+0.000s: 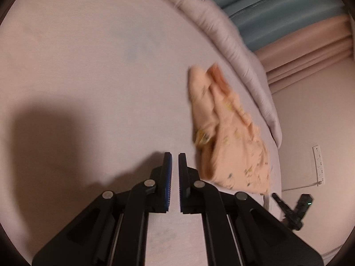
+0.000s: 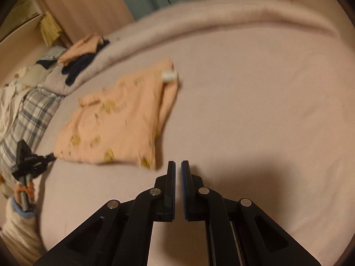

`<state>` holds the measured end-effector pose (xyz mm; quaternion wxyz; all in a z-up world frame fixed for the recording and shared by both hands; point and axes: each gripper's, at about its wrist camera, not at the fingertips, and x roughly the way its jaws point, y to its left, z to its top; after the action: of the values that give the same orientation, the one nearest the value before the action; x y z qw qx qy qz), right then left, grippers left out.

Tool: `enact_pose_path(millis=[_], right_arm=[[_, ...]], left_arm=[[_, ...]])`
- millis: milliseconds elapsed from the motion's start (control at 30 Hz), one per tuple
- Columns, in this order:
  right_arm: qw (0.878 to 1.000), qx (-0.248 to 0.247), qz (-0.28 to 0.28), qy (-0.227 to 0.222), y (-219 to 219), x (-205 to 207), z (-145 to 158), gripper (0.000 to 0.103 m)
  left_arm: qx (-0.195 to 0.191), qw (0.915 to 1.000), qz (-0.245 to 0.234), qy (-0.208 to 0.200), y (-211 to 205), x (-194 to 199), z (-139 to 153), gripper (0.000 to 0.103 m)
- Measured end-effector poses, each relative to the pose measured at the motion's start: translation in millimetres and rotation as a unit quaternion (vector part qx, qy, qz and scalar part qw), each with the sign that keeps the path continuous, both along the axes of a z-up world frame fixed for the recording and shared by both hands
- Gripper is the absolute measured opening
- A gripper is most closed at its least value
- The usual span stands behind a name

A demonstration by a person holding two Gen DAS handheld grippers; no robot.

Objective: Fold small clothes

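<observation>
Nearest in the left wrist view, the left gripper [image 1: 174,155] is seen with its jaws drawn almost together, only a thin slit between the blue pads, and nothing is held. It is poised over the bare pink bed sheet [image 1: 99,71], its shadow thrown off to the left.

In the right wrist view, the right gripper [image 2: 178,163] is likewise nearly closed, a narrow gap left, nothing caught between the jaws.

Just beyond the right gripper's tips, to their left, the peach printed garment [image 2: 115,119] is laid on the sheet, partly folded, a white tag [image 2: 169,75] showing at its far end. In the left view the same garment [image 1: 226,133] is found bunched close to the bed's right edge, beside the rolled grey-pink blanket [image 1: 244,62].

Further off, at the bed's far left corner in the right view, a heap of other clothes [image 2: 82,55] is piled on the blanket, with a plaid pillow [image 2: 26,119] beside it. Curtains [image 1: 288,22] are seen behind everything.
</observation>
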<state>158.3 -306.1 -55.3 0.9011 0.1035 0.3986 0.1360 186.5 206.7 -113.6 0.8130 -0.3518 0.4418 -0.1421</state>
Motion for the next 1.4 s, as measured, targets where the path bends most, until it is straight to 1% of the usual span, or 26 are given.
enact_pose_path(millis=[100,133,167,233,300,367,433,467,567,600,633,667,700,733,767,800,867,900,967,1000,1033,1100,1167,1233,1333,1400], right_arm=[[0.998,0.012,0.064,-0.024,36.9,20.2,22.9,0.008],[0.996,0.019,0.088,-0.027,53.6,31.2,26.9,0.008],[0.993,0.028,0.109,-0.026,69.3,43.6,29.2,0.008],[0.988,0.049,0.143,-0.008,107.7,78.3,28.6,0.008],[0.987,0.048,0.156,-0.003,135.4,102.9,23.6,0.008],[0.986,0.046,0.161,0.016,158.7,131.1,14.9,0.008],[0.983,0.049,0.173,0.033,173.7,147.6,8.3,0.008],[0.981,0.049,0.184,0.040,182.1,154.4,5.4,0.008],[0.972,0.033,0.224,0.056,211.9,166.0,-2.7,0.008],[0.973,0.012,0.223,0.059,221.2,174.2,-7.4,0.008],[0.975,-0.003,0.214,0.058,220.7,176.0,-9.0,0.008],[0.979,-0.020,0.195,0.057,221.7,185.7,-12.2,0.008],[0.984,-0.038,0.162,0.058,218.8,198.8,-14.7,0.008],[0.989,-0.043,0.130,0.058,213.6,209.8,-13.8,0.008],[0.992,-0.033,0.105,0.056,204.2,216.5,-11.5,0.008],[0.995,-0.014,0.084,0.048,191.5,219.7,-5.1,0.008],[0.998,0.005,0.058,0.018,164.4,213.8,12.4,0.009],[0.998,0.006,0.055,0.011,154.8,209.8,17.9,0.012],[0.999,0.002,0.046,0.009,130.4,199.0,24.0,0.031],[0.999,0.003,0.048,0.009,115.5,190.1,26.4,0.035],[0.999,0.002,0.052,0.009,109.9,186.5,26.3,0.036],[0.999,-0.021,0.040,0.012,97.4,182.1,25.2,0.036],[0.999,-0.013,0.026,0.024,81.7,187.2,18.5,0.036],[0.999,0.003,0.001,0.042,66.1,193.4,12.5,0.036],[0.998,0.015,-0.019,0.054,56.3,205.5,0.5,0.036],[0.998,0.006,-0.025,0.062,55.8,209.3,-5.8,0.036]], left_arm=[[-0.022,0.9984,-0.019,-0.049,-10.4,12.0,26.8,0.003],[-0.027,0.9970,-0.037,-0.062,-23.4,23.2,35.5,0.003],[-0.031,0.9960,-0.053,-0.064,-34.2,32.2,38.6,0.003],[-0.030,0.9941,-0.088,-0.056,-63.7,54.9,40.8,0.003],[-0.007,0.9920,-0.120,-0.039,-92.5,82.7,35.3,0.003],[0.012,0.9902,-0.138,-0.016,-110.6,110.9,26.2,0.003],[0.049,0.9888,-0.140,0.006,-121.7,138.0,17.2,0.003],[0.060,0.9884,-0.139,0.011,-124.6,147.6,14.8,0.003],[0.073,0.9886,-0.130,0.018,-129.0,179.2,8.0,0.003],[0.071,0.9892,-0.127,0.015,-131.1,187.6,6.8,0.003],[0.069,0.9902,-0.121,0.011,-133.3,195.5,6.6,0.008],[0.062,0.9924,-0.106,0.009,-134.4,205.3,5.2,0.008],[0.047,0.9951,-0.086,0.015,-132.0,213.9,2.3,0.008],[0.032,0.9973,-0.063,0.020,-127.0,221.3,-0.5,0.010],[0.027,0.9983,-0.045,0.024,-123.3,223.6,-1.4,0.014],[0.029,0.9990,-0.023,0.026,-117.3,226.3,-2.4,0.016],[0.037,0.9991,-0.005,0.019,-107.2,224.2,2.3,0.016],[0.045,0.9989,-0.007,0.010,-102.2,221.2,6.5,0.016],[0.066,0.9977,-0.016,0.002,-94.7,210.8,14.1,0.016],[0.073,0.9971,-0.020,-0.003,-92.6,205.3,17.8,0.016],[0.074,0.9967,-0.030,-0.011,-91.5,200.3,22.2,0.016],[0.069,0.9964,-0.045,-0.020,-88.7,188.1,27.9,0.017],[0.060,0.9958,-0.064,-0.027,-93.4,177.7,30.5,0.027],[0.055,0.9951,-0.078,-0.025,-96.5,168.3,28.7,0.031],[0.075,0.9929,-0.090,-0.018,-105.3,167.2,23.4,0.031],[0.071,0.9932,-0.091,-0.012,-112.9,172.0,19.7,0.031]])
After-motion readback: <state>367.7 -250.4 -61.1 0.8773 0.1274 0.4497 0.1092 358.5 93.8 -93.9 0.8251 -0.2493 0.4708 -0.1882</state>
